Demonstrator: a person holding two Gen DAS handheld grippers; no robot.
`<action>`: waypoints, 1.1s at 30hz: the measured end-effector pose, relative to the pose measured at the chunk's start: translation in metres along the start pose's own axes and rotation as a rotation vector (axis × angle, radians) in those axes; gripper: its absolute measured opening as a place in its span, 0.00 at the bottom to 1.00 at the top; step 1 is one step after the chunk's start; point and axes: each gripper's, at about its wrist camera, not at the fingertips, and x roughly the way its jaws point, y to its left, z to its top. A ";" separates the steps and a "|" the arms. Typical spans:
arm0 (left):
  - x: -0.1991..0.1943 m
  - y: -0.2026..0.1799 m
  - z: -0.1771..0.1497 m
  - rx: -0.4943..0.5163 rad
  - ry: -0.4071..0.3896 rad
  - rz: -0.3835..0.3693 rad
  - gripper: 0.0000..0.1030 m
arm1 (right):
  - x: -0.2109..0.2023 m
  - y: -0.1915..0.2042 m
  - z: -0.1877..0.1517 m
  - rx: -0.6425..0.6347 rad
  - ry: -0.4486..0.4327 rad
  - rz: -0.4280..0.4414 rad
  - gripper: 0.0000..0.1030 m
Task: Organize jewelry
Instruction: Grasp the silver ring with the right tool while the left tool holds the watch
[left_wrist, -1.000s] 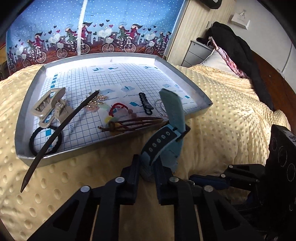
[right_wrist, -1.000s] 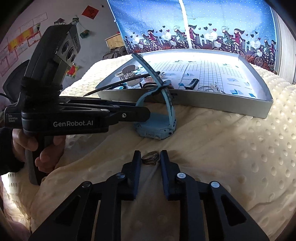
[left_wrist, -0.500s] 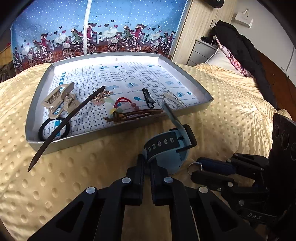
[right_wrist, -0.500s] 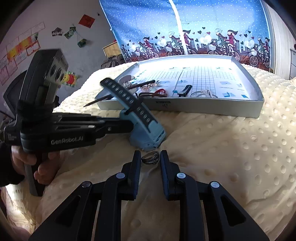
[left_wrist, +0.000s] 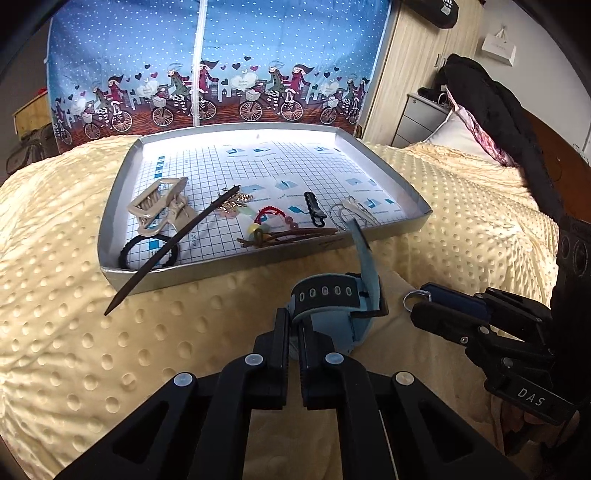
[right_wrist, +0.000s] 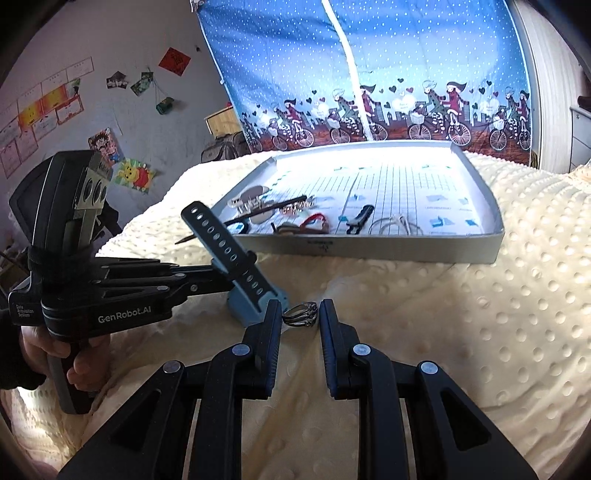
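Left tool tight on blue watch (strap upright), before tray.

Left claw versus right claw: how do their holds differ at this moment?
The left claw is shut on the pale blue watch, strap sticking up; the right claw has a wider gap, its fingers flanking the small silver ring on the cream dotted blanket. Both sit short of the grey tray.
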 end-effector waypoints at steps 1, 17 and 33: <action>0.000 0.001 0.001 -0.004 0.002 -0.002 0.05 | -0.001 -0.001 0.000 0.000 -0.004 -0.002 0.18; 0.005 0.002 -0.013 -0.009 0.027 -0.001 0.05 | 0.008 -0.028 -0.002 0.106 0.034 -0.021 0.13; 0.006 0.003 -0.011 -0.016 0.027 -0.003 0.05 | 0.041 -0.022 -0.006 0.077 0.163 -0.034 0.15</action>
